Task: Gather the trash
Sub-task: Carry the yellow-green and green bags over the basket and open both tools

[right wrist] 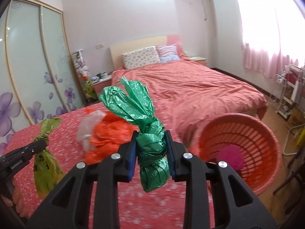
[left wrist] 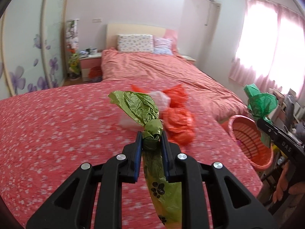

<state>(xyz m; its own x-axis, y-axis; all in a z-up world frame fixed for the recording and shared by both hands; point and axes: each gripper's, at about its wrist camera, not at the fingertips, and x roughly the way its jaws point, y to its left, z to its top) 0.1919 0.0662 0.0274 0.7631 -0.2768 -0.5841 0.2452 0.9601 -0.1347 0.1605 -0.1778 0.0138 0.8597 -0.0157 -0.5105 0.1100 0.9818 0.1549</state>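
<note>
My left gripper (left wrist: 152, 139) is shut on the knot of an olive-green bag (left wrist: 141, 108) with paw prints, held above the red flowered surface (left wrist: 57, 126). My right gripper (right wrist: 150, 147) is shut on the knot of a dark green bag (right wrist: 133, 103), also lifted. Each held bag shows in the other view: the dark green bag (left wrist: 261, 103) at the right, the olive-green bag (right wrist: 45, 169) at the left. Orange bags (left wrist: 179, 126) and a clear bag (left wrist: 161, 99) lie on the surface ahead. A pink slatted basket (right wrist: 263, 133) stands off the surface's right edge, with a magenta item (right wrist: 230, 156) inside.
A bed with a salmon cover (left wrist: 152, 70) and pillows lies beyond. A sliding wardrobe with purple flowers (left wrist: 22, 57) is on the left. Pink curtains (left wrist: 266, 47) and a cluttered rack (right wrist: 289, 91) are on the right. A nightstand (left wrist: 89, 64) stands by the bed.
</note>
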